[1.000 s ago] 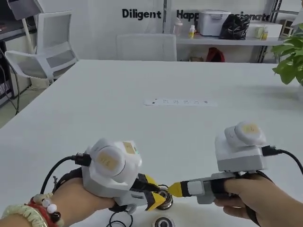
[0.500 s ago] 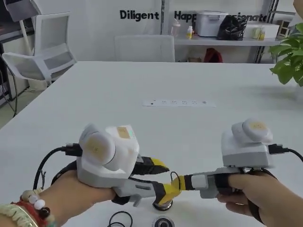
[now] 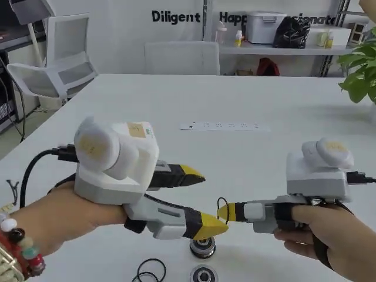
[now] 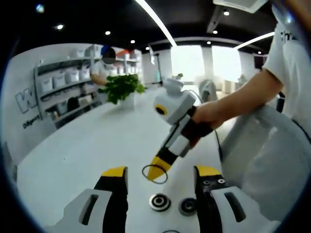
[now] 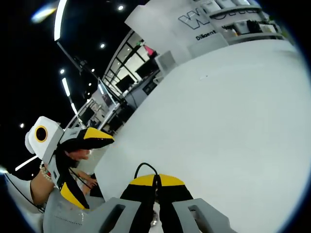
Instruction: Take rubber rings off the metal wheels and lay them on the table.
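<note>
Ring (image 3: 218, 205) now off wheel (image 3: 202, 247), right claw (image 3: 221, 212)

We're in a bright office-style lab: a big white worktable (image 3: 247, 100) with a built-in power strip (image 3: 218, 126) mid-frame, white chairs (image 3: 67, 36) upper left, wall lettering (image 3: 175, 17) up top, and storage shelving (image 3: 282, 50) and a potted plant (image 3: 358, 73) upper right.

The left gripper (image 3: 214, 202) has its lower jaw parked over the top of 1 metal wheel (image 3: 201, 249), and the bottom edge chops the other wheel (image 3: 203, 275) plus 1 of the loose rings (image 3: 151, 260) (thin black loops). The right gripper (image 5: 156, 180), jaws pinched together, hides the lower part of its rubber ring (image 5: 145, 164).
</note>
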The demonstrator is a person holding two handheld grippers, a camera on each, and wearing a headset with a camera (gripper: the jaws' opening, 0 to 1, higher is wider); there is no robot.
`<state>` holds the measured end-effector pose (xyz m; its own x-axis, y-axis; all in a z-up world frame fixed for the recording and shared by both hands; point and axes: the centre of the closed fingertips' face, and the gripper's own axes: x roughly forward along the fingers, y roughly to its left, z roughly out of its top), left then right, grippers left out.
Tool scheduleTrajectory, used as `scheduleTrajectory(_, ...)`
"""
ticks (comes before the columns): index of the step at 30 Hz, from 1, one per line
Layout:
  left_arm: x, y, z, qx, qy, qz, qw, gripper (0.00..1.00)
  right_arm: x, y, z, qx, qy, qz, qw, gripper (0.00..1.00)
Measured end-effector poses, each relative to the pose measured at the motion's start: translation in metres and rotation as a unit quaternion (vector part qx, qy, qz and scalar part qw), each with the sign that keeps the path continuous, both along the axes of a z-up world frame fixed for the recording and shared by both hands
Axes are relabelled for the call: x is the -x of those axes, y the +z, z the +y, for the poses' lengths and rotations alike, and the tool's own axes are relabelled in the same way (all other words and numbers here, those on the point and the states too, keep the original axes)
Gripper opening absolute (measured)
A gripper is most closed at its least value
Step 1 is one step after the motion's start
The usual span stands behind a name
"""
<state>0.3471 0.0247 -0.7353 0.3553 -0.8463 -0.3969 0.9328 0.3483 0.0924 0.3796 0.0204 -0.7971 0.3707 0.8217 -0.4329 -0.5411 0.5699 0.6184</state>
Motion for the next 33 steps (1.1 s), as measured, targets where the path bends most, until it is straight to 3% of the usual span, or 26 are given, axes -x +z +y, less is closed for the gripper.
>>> scheduleTrajectory(3,0.004,0.014,0.010,0.021,0.011,0.003,0.9997,0.60,0.003,0.011,0.004,-0.008,0.004,-0.012,0.9999,0.00)
scheduleTrajectory(5,0.005,0.020,0.018,0.021,0.019,-0.003,0.9996,0.63,0.005,0.014,0.006,-0.009,0.008,-0.016,0.9998,0.00)
scheduleTrajectory(9,0.009,0.027,0.041,0.004,0.044,-0.021,0.9988,0.67,0.011,0.018,0.012,-0.007,0.024,-0.023,0.9994,0.00)
scheduleTrajectory(21,0.031,0.025,0.109,-0.024,0.119,-0.032,0.9920,0.86,0.023,0.031,0.029,-0.017,0.057,-0.040,0.9974,0.00)
scheduleTrajectory(27,0.042,0.012,0.135,-0.022,0.158,-0.013,0.9871,0.88,0.030,0.031,0.036,-0.018,0.072,-0.042,0.9964,0.00)
scheduleTrajectory(31,0.049,0.001,0.148,-0.019,0.179,0.005,0.9836,0.89,0.032,0.038,0.041,-0.049,0.070,-0.023,0.9961,0.00)
scheduleTrajectory(33,0.053,-0.004,0.153,-0.021,0.186,0.012,0.9823,0.89,0.033,0.039,0.044,-0.051,0.071,-0.024,0.9959,0.00)
